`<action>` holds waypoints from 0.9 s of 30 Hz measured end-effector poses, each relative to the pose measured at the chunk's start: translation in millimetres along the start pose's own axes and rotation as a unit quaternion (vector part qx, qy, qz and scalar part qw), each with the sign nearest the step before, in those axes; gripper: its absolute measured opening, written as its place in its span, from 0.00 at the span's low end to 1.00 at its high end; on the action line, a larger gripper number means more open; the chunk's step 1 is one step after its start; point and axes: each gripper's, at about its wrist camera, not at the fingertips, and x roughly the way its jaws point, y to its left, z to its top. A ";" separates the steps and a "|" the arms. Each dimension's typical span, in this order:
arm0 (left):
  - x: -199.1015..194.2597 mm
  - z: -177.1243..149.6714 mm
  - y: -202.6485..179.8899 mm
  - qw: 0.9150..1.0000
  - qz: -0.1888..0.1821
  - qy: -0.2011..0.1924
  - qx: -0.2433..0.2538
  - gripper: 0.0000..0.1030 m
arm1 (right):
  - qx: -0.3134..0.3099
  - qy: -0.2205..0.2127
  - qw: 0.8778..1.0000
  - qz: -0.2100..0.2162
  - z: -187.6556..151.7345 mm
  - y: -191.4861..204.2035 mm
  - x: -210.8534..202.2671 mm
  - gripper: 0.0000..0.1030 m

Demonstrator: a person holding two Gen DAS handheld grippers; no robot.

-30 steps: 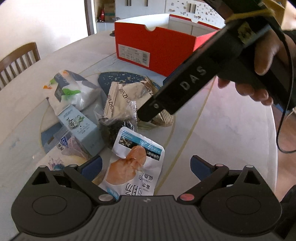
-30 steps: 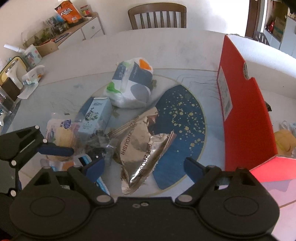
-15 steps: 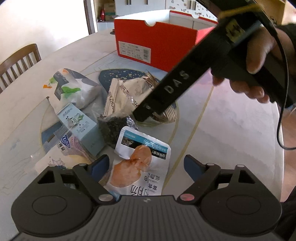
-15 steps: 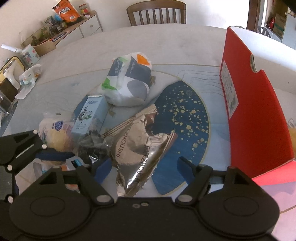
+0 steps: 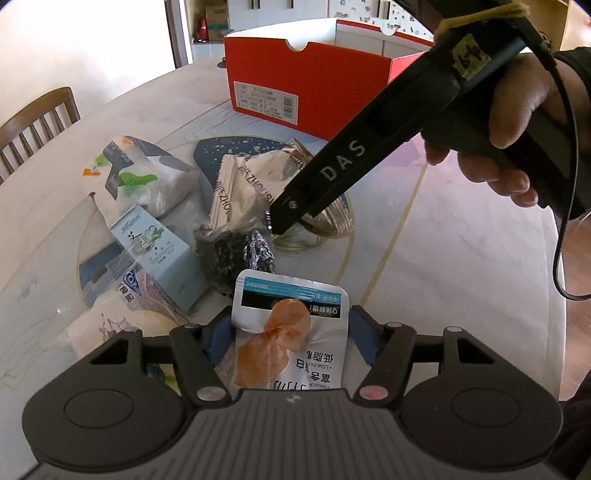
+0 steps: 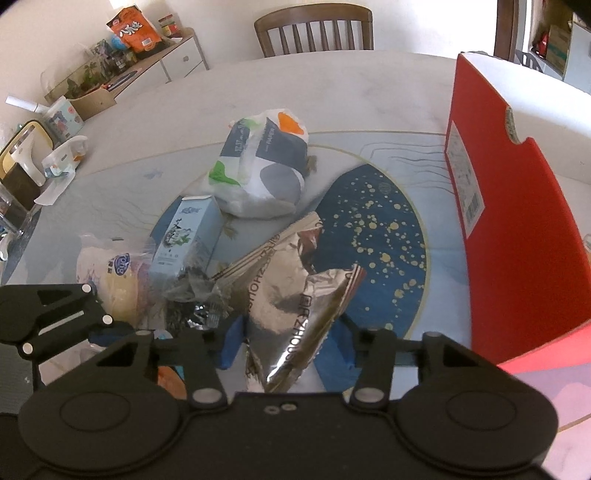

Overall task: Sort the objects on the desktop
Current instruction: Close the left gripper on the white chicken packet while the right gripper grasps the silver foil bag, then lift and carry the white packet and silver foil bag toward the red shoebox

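A white pouch (image 5: 291,332) printed with an orange food picture lies between the blue pads of my left gripper (image 5: 290,332). Its jaws are closing and the pads touch the pouch's two side edges. A crumpled silver snack bag (image 6: 291,314) lies between the pads of my right gripper (image 6: 286,343). Those jaws are closing too, against the bag's sides. In the left wrist view the right gripper's black body (image 5: 343,166) slants down onto the silver snack bag (image 5: 251,184), with a hand (image 5: 517,122) holding it. An open red shoebox (image 5: 306,85) stands at the back.
In the heap on the round table (image 5: 461,258) lie a tissue pack (image 6: 266,162), a light blue carton (image 6: 188,236), a clear bag of dark bits (image 5: 225,251) and a yellowish bag (image 6: 110,273). A chair (image 6: 314,29) and a cluttered sideboard (image 6: 110,74) stand beyond.
Both grippers' jaws have narrowed from wide apart onto their packets. The right gripper has come a little lower and closer over the silver bag. The left has stayed put.
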 end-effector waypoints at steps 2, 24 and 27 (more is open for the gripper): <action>-0.7 1.1 1.6 1.000 -0.002 0.000 -0.008 0.62 | 0.000 -0.003 1.000 -0.003 -1.3 -0.6 -2.3 0.45; -23.4 -5.1 -4.2 0.997 -0.022 -0.012 -0.079 0.58 | 0.021 -0.045 0.999 -0.022 -29.3 -6.5 -58.9 0.34; -30.5 -8.9 -7.0 0.996 -0.022 -0.015 -0.088 0.58 | 0.024 -0.050 0.998 -0.022 -33.6 -5.5 -66.3 0.34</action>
